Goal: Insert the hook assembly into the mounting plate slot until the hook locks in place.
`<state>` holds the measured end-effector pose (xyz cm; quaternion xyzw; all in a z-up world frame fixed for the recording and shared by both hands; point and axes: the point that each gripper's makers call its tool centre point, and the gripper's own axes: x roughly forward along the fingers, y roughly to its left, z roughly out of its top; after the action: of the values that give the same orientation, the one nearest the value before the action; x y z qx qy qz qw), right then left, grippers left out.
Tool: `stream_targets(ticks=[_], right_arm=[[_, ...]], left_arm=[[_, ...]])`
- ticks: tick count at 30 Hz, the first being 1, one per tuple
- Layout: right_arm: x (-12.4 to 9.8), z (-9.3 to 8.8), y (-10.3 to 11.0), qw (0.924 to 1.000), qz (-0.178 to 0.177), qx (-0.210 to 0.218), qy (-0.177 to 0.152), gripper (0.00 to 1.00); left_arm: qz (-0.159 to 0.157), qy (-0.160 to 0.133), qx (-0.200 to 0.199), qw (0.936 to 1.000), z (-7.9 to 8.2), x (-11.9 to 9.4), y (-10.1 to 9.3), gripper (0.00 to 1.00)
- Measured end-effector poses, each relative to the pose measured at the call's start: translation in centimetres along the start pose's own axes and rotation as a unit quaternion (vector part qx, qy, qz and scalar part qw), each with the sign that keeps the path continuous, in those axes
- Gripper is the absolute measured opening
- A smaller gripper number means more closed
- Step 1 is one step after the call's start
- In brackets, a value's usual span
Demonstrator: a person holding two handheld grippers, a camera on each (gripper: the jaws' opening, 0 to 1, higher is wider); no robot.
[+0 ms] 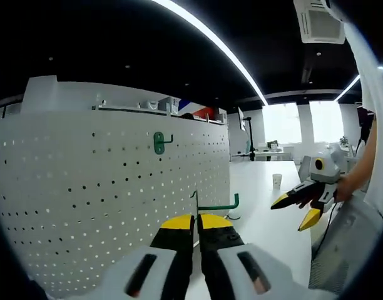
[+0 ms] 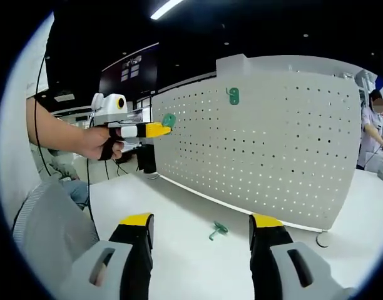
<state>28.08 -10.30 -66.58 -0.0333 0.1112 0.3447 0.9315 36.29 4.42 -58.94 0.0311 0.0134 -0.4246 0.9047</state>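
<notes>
Left gripper (image 1: 196,226), jaws closed on a green hook (image 1: 218,205) – thin plate pinched between the yellow tips, bent arm jutting off to their right. Ahead and slightly left of those tips, a white pegboard (image 1: 85,187) with another hook (image 1: 159,142) already mounted, higher up. Right gripper (image 2: 201,228) wide open, holding nothing; between its jaws and just beyond, a spare hook (image 2: 218,230) lying on the white table (image 2: 179,262). Held hook probably light, stiff plastic, likely slick – best gripped by the flat back plate, leaving pegs free for the holes.
</notes>
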Motion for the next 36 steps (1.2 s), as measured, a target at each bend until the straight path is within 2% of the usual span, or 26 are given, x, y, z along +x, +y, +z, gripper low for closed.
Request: stream_targets(ticks=[4, 9, 21, 36], right_arm=[[0.0, 0.5, 0.0, 0.9999, 0.004, 0.008, -0.013, 0.59], [-0.1, 2.3, 0.4, 0.9982, 0.014, 0.032, -0.049, 0.60], [-0.4, 5.4, 0.4, 0.9942, 0.016, 0.045, -0.096, 0.59], [0.6, 6.8, 1.3, 0.9933, 0.033, 0.037, -0.105, 0.55]], left_arm=[[-0.001, 0.003, 0.001, 1.0000, -0.1, 0.0, 0.0, 0.02], [-0.001, 0.004, 0.001, 1.0000, -0.2, -0.1, -0.1, 0.02], [-0.002, 0.000, 0.005, 1.0000, 0.3, -0.2, -0.4, 0.02], [-0.006, -0.001, 0.008, 1.0000, 0.6, 0.0, -0.4, 0.02]])
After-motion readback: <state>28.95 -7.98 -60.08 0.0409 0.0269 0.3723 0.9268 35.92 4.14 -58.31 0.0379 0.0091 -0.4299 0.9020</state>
